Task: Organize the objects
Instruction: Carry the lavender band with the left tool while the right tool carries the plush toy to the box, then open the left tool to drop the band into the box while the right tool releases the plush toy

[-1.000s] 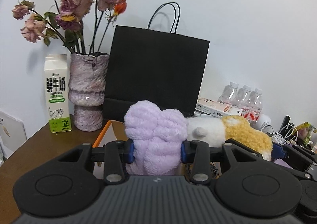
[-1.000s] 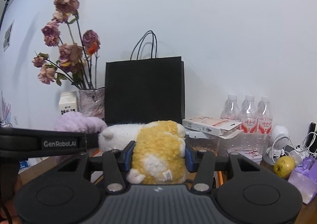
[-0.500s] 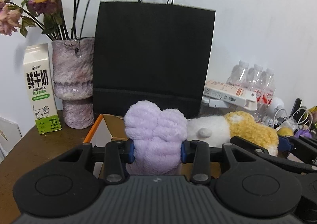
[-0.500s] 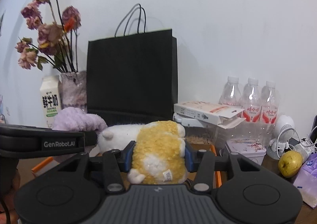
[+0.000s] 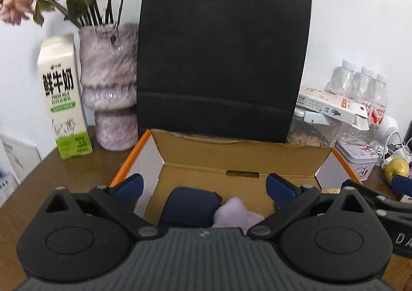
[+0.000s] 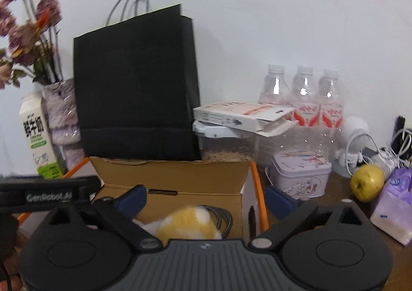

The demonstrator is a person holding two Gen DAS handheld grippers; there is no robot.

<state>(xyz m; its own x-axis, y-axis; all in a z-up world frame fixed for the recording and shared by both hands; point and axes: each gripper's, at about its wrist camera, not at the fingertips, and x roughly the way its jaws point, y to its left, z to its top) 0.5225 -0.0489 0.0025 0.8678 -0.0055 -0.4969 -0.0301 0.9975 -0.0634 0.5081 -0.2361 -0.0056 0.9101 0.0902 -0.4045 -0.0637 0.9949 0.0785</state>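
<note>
An open cardboard box [image 5: 231, 159] with orange edges sits on the brown table, also in the right wrist view [image 6: 170, 175]. My left gripper [image 5: 203, 185] is open above the box. Below it a purple plush part [image 5: 237, 216] lies in the box beside a dark blue pouch [image 5: 190, 203]. My right gripper [image 6: 206, 197] is open too. The yellow and white end of the plush toy [image 6: 188, 221] lies in the box under it, free of the fingers. A metal hose [image 6: 224, 216] shows beside the toy.
A black paper bag [image 5: 221, 59] stands behind the box. A milk carton [image 5: 64, 100] and a vase of dried flowers [image 5: 108, 84] stand at the left. Water bottles [image 6: 303, 100], a tin [image 6: 301, 175], an apple [image 6: 368, 182] and cables lie at the right.
Both grippers opened and let go of the plush toy, which dropped into the box. Both views have moved closer to the box and tilted down.
</note>
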